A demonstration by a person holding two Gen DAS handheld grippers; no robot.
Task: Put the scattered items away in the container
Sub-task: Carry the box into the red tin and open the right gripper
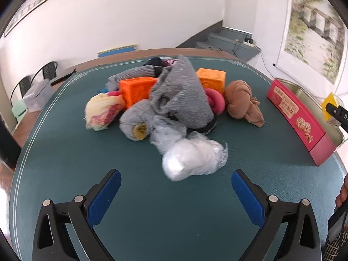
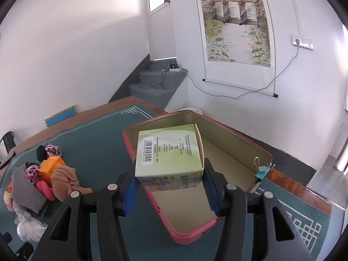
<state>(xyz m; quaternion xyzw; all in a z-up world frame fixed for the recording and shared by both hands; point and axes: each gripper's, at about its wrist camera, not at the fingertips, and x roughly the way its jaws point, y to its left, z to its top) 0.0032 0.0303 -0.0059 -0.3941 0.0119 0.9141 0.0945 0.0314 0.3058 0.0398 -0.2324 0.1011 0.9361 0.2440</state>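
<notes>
Right hand-held gripper (image 2: 170, 192) pinches a green box (image 2: 169, 152) betw. both pads, held over the open pink tin (image 2: 189, 237); box not yet set down inside. A teal clip (image 2: 262, 171) sits on the tin's rim at 3 o'clock. Left hand-held gripper (image 1: 176, 187) is spread wide, nothing betw. its fingers, just short of a plastic bag (image 1: 191, 158) at 12 on the worktop (image 1: 65, 156). Beyond the bag: a heap w/ grey cloth (image 1: 180, 93), orange blocks (image 1: 136, 90), tan cloth (image 1: 242, 102). Tin at 2 o'clock from the left gripper.
</notes>
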